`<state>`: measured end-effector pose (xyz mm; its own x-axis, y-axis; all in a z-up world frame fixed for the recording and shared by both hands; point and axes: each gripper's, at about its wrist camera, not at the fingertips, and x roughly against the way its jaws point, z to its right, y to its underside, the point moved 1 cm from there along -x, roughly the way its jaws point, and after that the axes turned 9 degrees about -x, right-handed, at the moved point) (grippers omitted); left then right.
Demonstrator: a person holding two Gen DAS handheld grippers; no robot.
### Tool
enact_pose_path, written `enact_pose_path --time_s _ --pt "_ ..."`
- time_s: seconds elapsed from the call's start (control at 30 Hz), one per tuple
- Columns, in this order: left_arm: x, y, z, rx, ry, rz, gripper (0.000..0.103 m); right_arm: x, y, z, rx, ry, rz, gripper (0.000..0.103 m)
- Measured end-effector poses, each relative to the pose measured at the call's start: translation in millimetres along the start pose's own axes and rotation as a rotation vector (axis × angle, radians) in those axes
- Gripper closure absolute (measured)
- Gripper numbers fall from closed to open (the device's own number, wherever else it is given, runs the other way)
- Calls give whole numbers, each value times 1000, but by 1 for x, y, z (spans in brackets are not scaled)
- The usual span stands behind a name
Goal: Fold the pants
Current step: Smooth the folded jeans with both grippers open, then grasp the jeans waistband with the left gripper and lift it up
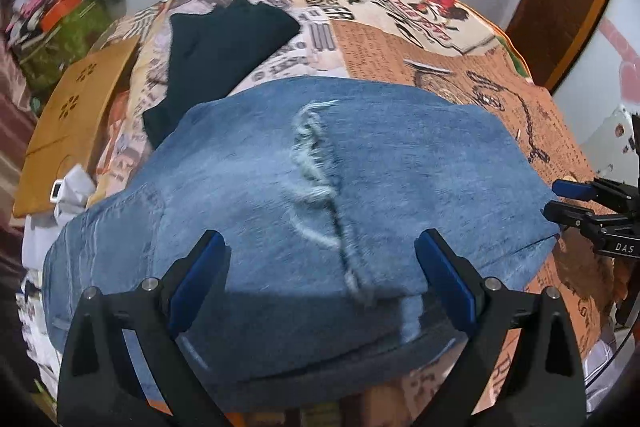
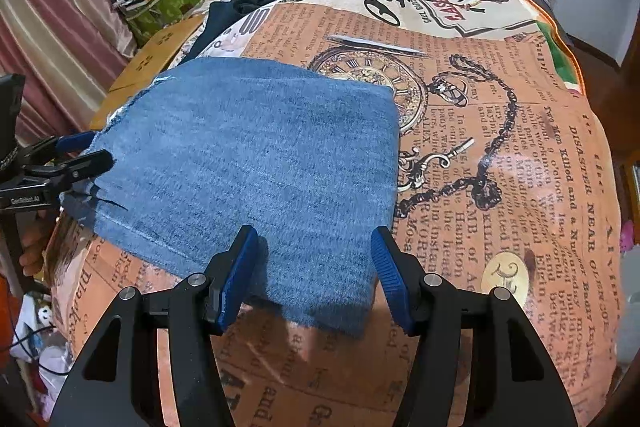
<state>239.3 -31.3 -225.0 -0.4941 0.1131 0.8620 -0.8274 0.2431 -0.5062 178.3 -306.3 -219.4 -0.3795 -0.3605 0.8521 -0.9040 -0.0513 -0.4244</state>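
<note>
- Where the folded blue denim pants (image 1: 304, 187) lie, they rest flat on a table covered with a newspaper-print cloth (image 2: 500, 155), toward its near left part as seen from the right wrist
- A frayed, ripped seam (image 1: 316, 163) runs across the top layer of denim in the left wrist view
- Left gripper (image 1: 320, 267): jaws spread wide above the denim, blue pads on either side, nothing clamped between them
- Right gripper (image 2: 314, 271): jaws apart over the near right corner of the pants; the pads do not press on the fabric, so it is released
- Whether the fingertips of either gripper touch the denim cannot be told
- A dark garment (image 1: 224, 55) lies on the cloth beyond the pants, its near edge tucked behind the denim
- A tan cardboard box (image 1: 76, 123) stands at the left edge of the table
- A green patterned box (image 2: 168, 3) with small items on top sits farther back, near a striped curtain (image 2: 60, 19)
</note>
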Motion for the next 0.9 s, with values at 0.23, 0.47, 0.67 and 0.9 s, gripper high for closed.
enact_pose_path --time_s 0.23,0.47,0.67,0.9 --pt "43 14 -38 80 -97 95 5 20 -17 -28 45 -23 70 48" --pt "89 42 -112 264 -127 176 5 23 -40 -89 172 -47 161 48" --pt "89 100 -175 466 -79 116 5 -10 -39 -137 255 -95 120 48" --pt "56 173 -207 671 100 0 5 -51 -19 -178 309 -127 21 47"
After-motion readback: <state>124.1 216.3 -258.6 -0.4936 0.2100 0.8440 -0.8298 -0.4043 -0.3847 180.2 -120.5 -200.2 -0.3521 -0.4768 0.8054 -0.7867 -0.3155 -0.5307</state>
